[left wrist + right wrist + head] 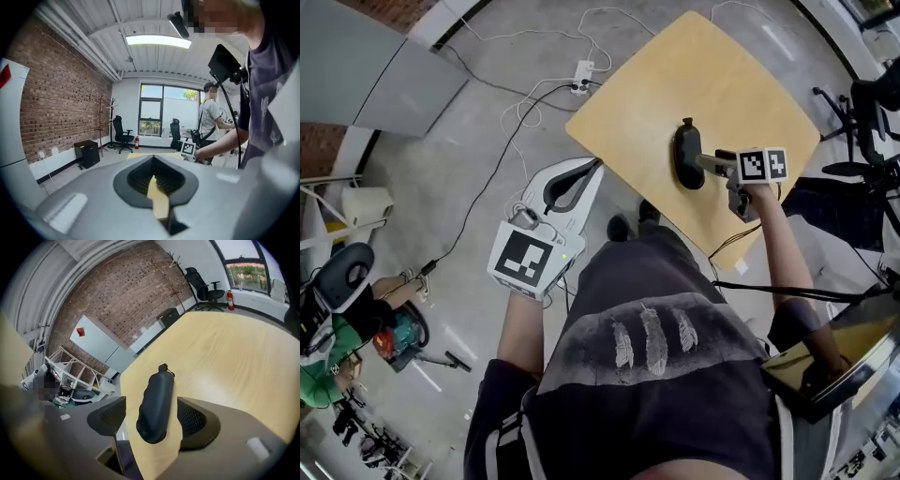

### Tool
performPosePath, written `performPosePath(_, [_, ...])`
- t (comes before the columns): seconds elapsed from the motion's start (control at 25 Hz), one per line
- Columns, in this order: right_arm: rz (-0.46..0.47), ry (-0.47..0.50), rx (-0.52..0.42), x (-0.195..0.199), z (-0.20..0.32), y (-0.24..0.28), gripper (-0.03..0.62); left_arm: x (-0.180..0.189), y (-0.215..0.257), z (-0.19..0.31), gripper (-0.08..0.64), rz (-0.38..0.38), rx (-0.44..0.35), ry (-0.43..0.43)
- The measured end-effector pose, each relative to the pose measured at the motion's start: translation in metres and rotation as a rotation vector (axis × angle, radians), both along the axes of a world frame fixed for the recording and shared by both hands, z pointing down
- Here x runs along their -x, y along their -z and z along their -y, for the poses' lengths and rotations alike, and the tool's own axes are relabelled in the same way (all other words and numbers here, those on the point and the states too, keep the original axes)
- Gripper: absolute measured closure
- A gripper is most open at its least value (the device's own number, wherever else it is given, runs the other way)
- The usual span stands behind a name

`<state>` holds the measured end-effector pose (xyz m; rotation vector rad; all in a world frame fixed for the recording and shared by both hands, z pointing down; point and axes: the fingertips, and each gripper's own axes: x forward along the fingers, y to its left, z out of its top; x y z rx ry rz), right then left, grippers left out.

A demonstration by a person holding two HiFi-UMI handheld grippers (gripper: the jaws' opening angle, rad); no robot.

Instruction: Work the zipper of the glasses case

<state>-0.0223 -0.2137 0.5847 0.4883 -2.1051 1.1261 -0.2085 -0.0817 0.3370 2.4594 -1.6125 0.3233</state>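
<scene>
Right claw (153, 419) is gaping, gripping nothing; the case (157, 392) lying between its jaws is looking light, stiff-shelled, probably slick, so pinching across its near end seems best. Left claw (157, 187) is sitting shut, empty.

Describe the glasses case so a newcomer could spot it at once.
Start at the pale wooden table. The glasses case lies on it, between the open jaws of the right claw. It is the only thing on that table: dark, oblong, rounded.
</scene>
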Motion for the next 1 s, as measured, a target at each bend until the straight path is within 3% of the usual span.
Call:
performPosePath(0.2, [-0.006,0.049,0.048,0.016,0.02,-0.02,0.251,0.006,-0.013,0.024,0.561,0.015,0.053,0.03])
performPosePath(0.36, [0.002,0.035,0.049,0.022,0.021,-0.023,0.25,0.001,-0.021,0.039,0.561,0.031,0.089,-0.009])
performPosePath(0.68, [-0.012,0.079,0.089,0.027,0.014,-0.043,0.225,-0.026,-0.028,0.069,0.561,0.104,0.124,-0.022])
performPosePath(1.0, [-0.058,0.151,0.139,0.024,-0.003,-0.066,0.23,-0.05,-0.037,0.067,0.561,0.101,0.123,-0.021])
